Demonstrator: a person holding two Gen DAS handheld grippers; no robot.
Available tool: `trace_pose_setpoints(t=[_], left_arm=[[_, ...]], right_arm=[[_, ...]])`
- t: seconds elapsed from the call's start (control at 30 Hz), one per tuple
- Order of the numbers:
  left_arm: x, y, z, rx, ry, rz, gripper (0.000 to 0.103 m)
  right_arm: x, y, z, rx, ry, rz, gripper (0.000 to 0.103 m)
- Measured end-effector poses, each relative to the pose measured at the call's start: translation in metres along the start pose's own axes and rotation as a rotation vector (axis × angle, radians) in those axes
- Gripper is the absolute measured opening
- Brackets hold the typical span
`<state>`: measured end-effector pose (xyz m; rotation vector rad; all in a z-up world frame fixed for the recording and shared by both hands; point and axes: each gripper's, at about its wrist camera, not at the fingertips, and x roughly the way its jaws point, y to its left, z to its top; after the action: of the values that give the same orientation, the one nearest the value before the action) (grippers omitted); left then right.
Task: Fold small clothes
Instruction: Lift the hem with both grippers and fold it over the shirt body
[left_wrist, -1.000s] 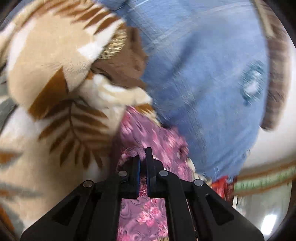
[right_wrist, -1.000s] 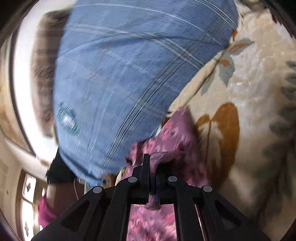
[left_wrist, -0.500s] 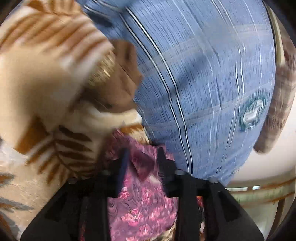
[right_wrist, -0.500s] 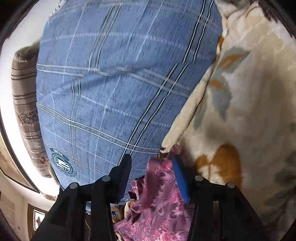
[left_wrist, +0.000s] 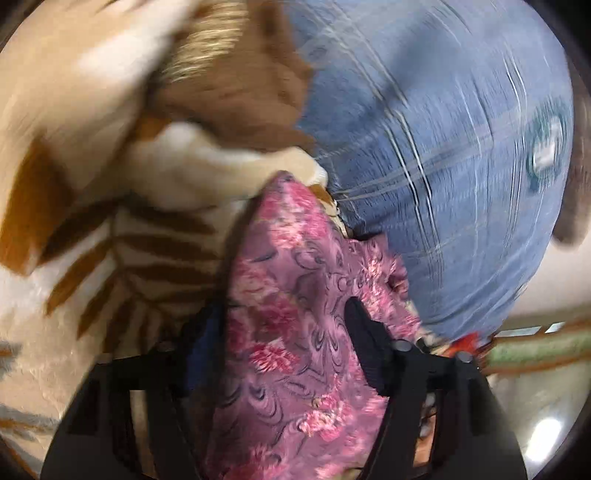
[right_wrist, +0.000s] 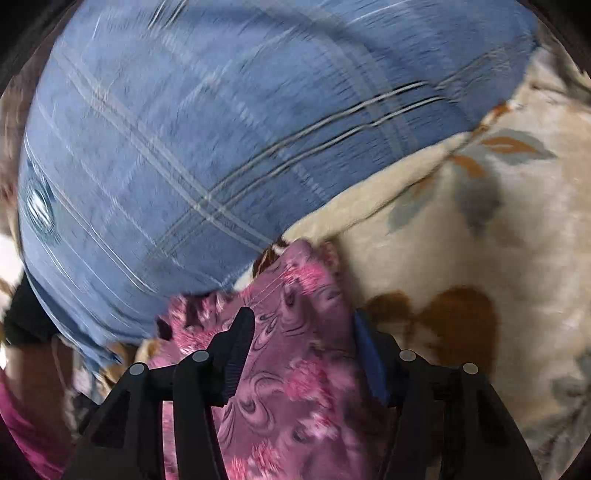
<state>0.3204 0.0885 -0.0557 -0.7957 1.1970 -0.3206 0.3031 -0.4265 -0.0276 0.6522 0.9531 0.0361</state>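
The left tool (left_wrist: 284, 306) has the pink floral garment (left_wrist: 295, 369) lying across its gap and spilling over one finger. Its jaws have just been closing a little with the cloth between them, but the picture is smeared and I cannot tell whether the pads press on it. The right tool (right_wrist: 303, 314) has also just been closing. Here the same garment (right_wrist: 295, 387) fills the narrow gap from pad to pad and looks pinched between them.

Ahead of both tools, just past the garment's far edge, is a blue checked cushion (left_wrist: 443, 147) beside a cream blanket (left_wrist: 74, 110) printed with brown leaves.

Only the left view shows a fuzzy brown patch (left_wrist: 236, 99) of the bedding ahead and to the left of its tool, at the cushion's edge. Only the right view shows the blanket's (right_wrist: 480, 240) grey-blue leaves to the right of its tool, the blue pad (right_wrist: 369, 362) on that tool's right-hand finger, and a magenta sleeve (right_wrist: 22, 424) low on its left.

A round teal and white badge (left_wrist: 546, 147) sits on the cushion (right_wrist: 184, 129), far right of the left tool and far left of the right one (right_wrist: 38, 206). No writing on it can be read in either view.
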Motion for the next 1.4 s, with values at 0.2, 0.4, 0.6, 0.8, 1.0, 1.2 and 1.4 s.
trace_pose_setpoints(t=[0.2, 0.4, 0.6, 0.8, 1.0, 1.2, 1.4], left_arm=[[-0.002, -0.022, 0.0, 0.144, -0.097, 0.093, 0.006], [0.016, -0.013, 0.001, 0.139, -0.074, 0.228, 0.007], [-0.046, -0.03, -0.045, 0.261, -0.178, 0.14, 0.01], [-0.006, -0.029, -0.096, 0.329, -0.081, 0.248, 0.024], [-0.051, -0.02, -0.113, 0.274, -0.129, 0.148, 0.03], [-0.021, -0.018, -0.137, 0.255, -0.066, 0.219, 0.045], [-0.027, -0.017, -0.15, 0.279, -0.113, 0.245, 0.045]], right_arm=[[-0.042, 0.015, 0.014, -0.085, -0.217, 0.09, 0.005], [0.008, -0.027, 0.016, 0.032, -0.013, -0.143, 0.008], [-0.07, -0.021, -0.028, 0.001, -0.202, 0.136, 0.015], [-0.054, -0.029, -0.096, -0.102, -0.045, 0.071, 0.015], [-0.134, -0.065, -0.119, 0.045, -0.297, 0.094, 0.054], [-0.115, -0.07, -0.152, -0.05, -0.18, -0.004, 0.006], [-0.145, -0.066, -0.151, -0.083, -0.309, 0.039, 0.005]])
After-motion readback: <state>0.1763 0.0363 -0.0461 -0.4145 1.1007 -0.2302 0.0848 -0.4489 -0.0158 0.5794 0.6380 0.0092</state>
